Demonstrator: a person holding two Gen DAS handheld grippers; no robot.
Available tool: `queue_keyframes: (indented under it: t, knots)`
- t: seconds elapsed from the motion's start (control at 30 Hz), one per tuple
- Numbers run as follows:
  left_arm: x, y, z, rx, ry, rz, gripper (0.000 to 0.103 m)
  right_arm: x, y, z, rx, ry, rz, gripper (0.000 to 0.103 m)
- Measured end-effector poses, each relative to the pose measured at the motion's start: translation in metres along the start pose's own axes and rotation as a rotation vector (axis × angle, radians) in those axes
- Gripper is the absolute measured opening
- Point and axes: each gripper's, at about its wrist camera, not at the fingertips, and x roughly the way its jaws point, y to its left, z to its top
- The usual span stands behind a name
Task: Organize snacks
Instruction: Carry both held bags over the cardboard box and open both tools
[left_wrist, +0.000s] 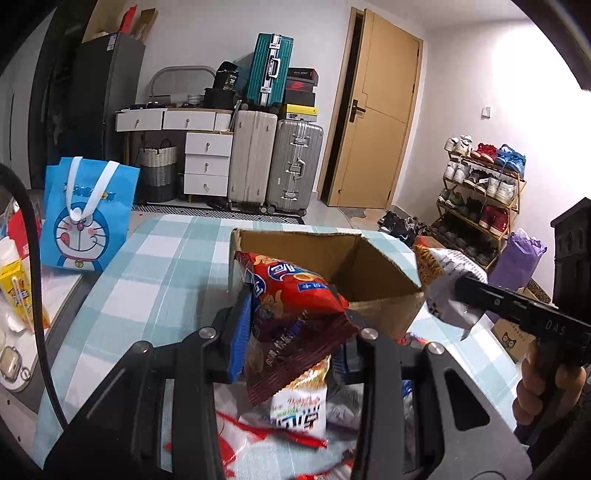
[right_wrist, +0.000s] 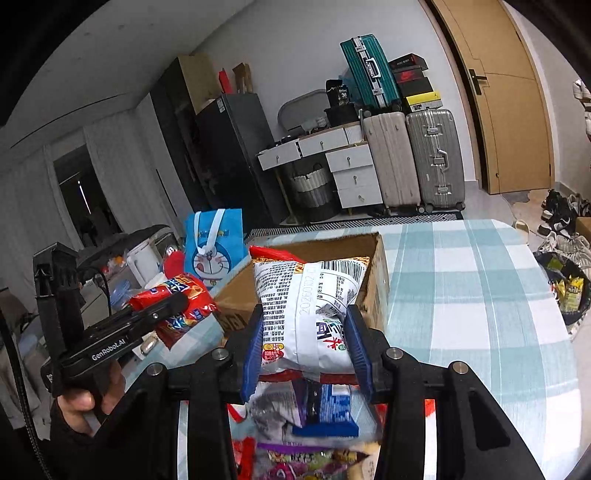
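My left gripper (left_wrist: 291, 332) is shut on a red snack bag (left_wrist: 295, 299) and holds it just in front of an open cardboard box (left_wrist: 373, 266) on the checked tablecloth. My right gripper (right_wrist: 306, 336) is shut on a white snack bag (right_wrist: 306, 306) with a barcode, held at the near edge of the same box (right_wrist: 376, 280). The right gripper and its white bag (left_wrist: 447, 280) show at the right of the left wrist view. The left gripper and red bag (right_wrist: 177, 306) show at the left of the right wrist view. Loose snack packets (right_wrist: 325, 410) lie under both grippers.
A blue Doraemon bag (left_wrist: 88, 218) stands left of the box. Clutter sits on the surface at far left (left_wrist: 14, 288). Suitcases (left_wrist: 273, 162) and drawers stand at the back wall, a shoe rack (left_wrist: 480, 192) at right. The checked tablecloth (right_wrist: 461, 295) stretches right of the box.
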Motion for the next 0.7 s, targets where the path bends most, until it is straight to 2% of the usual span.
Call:
queue_keyframes:
  t: [0.4,0.7]
  knots:
    - [0.043,-0.011,0.029,0.01,-0.004,0.012,0.034,0.036,-0.002,0.023,0.002,0.023,0.009,0.042]
    - [0.079,-0.01,0.034,0.0,0.025,0.028,0.033,0.067,-0.007,0.033,0.019,0.034,0.012,0.042]
